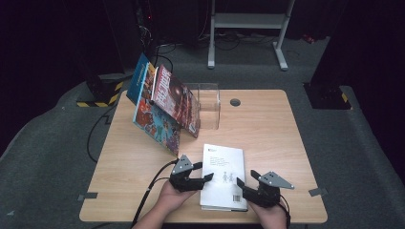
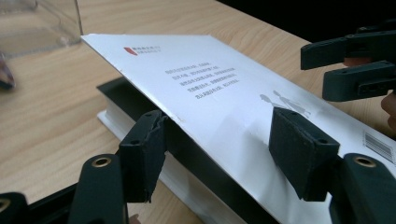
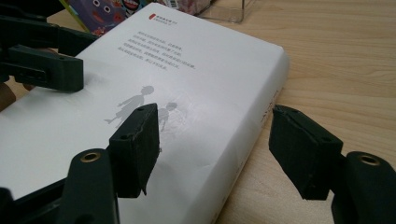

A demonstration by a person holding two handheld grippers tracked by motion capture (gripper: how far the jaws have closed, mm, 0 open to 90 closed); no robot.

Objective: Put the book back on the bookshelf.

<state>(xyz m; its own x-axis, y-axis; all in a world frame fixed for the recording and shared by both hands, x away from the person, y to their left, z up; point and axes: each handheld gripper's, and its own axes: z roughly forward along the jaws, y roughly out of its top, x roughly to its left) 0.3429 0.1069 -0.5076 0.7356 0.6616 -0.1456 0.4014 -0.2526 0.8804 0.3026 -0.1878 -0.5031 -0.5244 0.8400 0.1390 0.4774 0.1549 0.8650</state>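
1. The left gripper (image 1: 204,171) sits at the left long edge of the white book (image 1: 223,175), jaws apart. In the left gripper view the lifted cover passes between the pads without either one pressing on it, so this is an open gripper, not a grip.
2. The right gripper (image 1: 246,180) is at the book's right long edge, near its lower corner. Its jaws also stand apart: one pad hovers over the cover, the other hangs outside the spine above the table (image 1: 267,129); nothing is clamped.
3. The book lies flat on the table near the person's edge, back cover up, with its long axis running away from the person. It lies between the two grippers, to the right of the left one and to the left of the right one.
4. Both grippers are about equally near it; the left one is already at the raised cover, so I judge it better placed to take hold.
5. Beyond the book's far end stands a clear box (image 1: 208,106), with colourful books (image 1: 165,106) leaning just left of it.
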